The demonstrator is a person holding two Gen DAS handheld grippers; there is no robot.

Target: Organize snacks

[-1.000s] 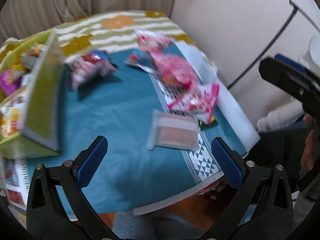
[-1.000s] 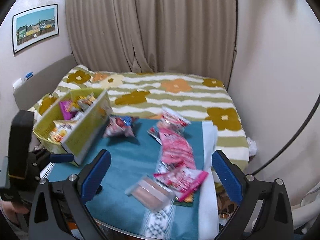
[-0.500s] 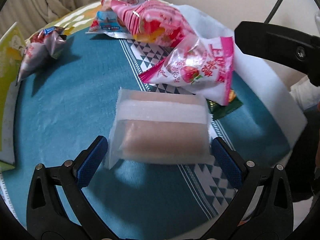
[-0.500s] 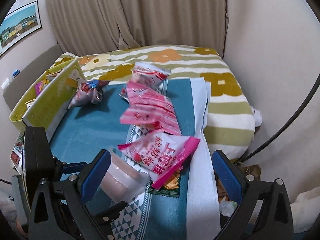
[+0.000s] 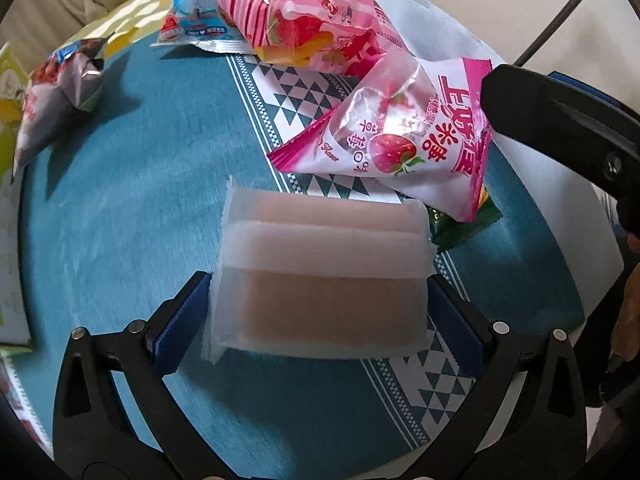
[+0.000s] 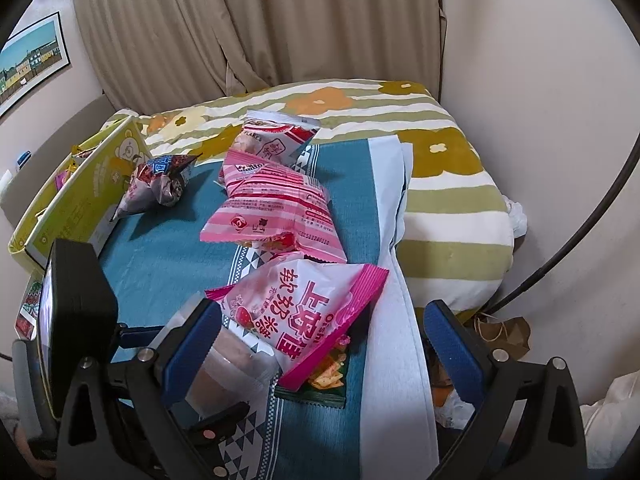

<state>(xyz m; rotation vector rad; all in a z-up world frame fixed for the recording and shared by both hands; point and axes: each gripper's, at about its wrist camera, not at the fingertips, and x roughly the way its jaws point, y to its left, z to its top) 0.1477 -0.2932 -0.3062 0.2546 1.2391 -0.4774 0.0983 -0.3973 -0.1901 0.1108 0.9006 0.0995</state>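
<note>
A: Left claw (image 5: 318, 316) now straddling the frosted pink-filled packet (image 5: 320, 276), having dropped from high above the desk a second ago; pads wide apart, just beside the packet's 2 short edges, maybe brushing the wrapper, not yet squeezing.

B: Meaning for the sorting?

A: Probably lining up the pick, with closing, lifting and carrying to the yellow-green box (image 6: 76, 200) at 10 o'clock in the right view all remaining. Packet lying flat on the teal cloth (image 5: 132, 216), its far edge at 12 o'clock just short of the strawberry candy bag (image 5: 404, 140).

B: Right claw?

A: Right claw (image 6: 320, 348) also lower and closer than a second ago, gaping wide, holding nothing, hovering over the strawberry candy bag. Possibly crowding the left one.

B: Counting the loose snacks?

A: 1 frosted packet, 1 strawberry candy bag, 1 striped pink bag (image 6: 276, 208), 1 red-and-white flakes bag (image 6: 276, 136) at 12 o'clock, 1 dark crumpled bag (image 6: 160, 184) beside the box, 1 blue-labelled packet (image 5: 196, 32) peeking from under the striped bag, 1 green packet (image 6: 320, 384) under the candy bag. Totalling 7 outside, several more already inside the box, number hard to tell.
</note>
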